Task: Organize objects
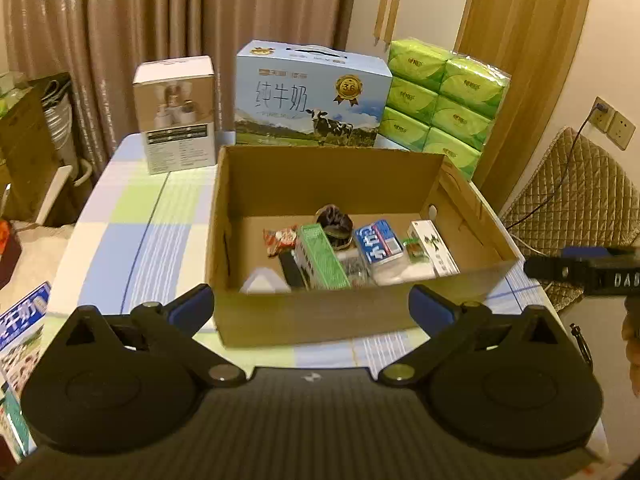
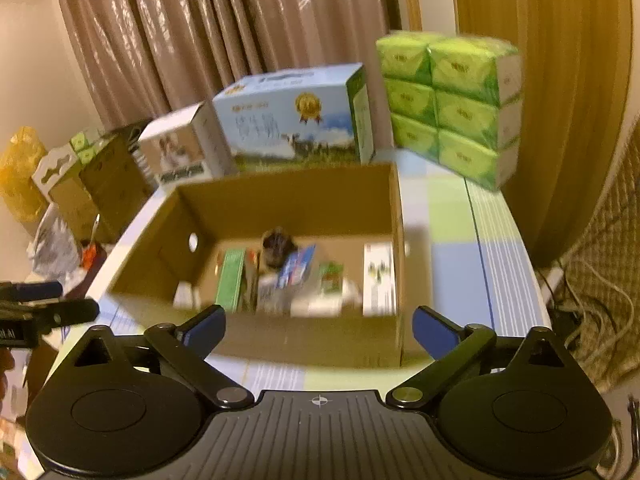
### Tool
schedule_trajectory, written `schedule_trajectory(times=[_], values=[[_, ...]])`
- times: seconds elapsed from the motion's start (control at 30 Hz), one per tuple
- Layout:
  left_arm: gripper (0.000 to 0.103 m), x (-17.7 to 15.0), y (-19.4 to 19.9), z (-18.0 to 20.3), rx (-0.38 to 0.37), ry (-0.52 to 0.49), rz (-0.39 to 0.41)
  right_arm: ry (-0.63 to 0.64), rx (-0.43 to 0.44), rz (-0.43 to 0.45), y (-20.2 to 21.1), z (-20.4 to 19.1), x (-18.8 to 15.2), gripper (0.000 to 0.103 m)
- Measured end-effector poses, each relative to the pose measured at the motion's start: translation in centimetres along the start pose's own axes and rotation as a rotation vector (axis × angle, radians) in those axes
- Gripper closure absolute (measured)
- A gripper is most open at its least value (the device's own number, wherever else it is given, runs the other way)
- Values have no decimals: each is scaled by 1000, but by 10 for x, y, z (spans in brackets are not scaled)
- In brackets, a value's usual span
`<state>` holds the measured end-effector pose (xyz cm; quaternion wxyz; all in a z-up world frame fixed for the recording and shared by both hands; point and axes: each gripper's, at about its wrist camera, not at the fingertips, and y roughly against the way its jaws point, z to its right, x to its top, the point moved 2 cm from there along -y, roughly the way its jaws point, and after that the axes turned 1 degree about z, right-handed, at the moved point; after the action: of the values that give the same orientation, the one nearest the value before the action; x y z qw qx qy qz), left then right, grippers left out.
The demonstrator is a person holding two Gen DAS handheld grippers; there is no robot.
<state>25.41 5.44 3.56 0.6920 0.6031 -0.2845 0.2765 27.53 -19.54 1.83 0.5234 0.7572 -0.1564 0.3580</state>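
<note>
Brown curtains hang behind a desk [image 1: 132,216] covered in a checked blue and green cloth, on which an open cardboard box [image 1: 320,312] is set near the front edge. Small items are gathered on its floor: a green carton [image 1: 326,258], a blue-and-white packet [image 1: 379,245], a white carton [image 1: 434,246] and a dark pouch [image 1: 336,220]. Just in front of the box, the left gripper [image 1: 312,304] and the right gripper [image 2: 318,326] are held spread wide, with nothing between the fingers. Behind the box, a milk case [image 1: 310,94], a white box [image 1: 176,114] and green tissue packs [image 1: 444,100] are lined up.
</note>
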Motion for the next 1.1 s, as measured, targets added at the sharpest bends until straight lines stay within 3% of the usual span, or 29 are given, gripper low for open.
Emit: schedule_trajectory(times=[0.13, 0.53, 0.8, 1.1], values=[[1, -16, 35, 2, 11, 22, 14, 10, -41, -34, 29, -14, -21, 2], [1, -61, 127, 22, 52, 39, 46, 33, -45, -35, 104, -56, -69, 2], [1, -89, 163, 33, 108, 48, 54, 13, -46, -25, 137, -65, -91, 2], [1, -101, 181, 53, 112, 27, 55, 22, -66, -15, 159, -69, -105, 2]])
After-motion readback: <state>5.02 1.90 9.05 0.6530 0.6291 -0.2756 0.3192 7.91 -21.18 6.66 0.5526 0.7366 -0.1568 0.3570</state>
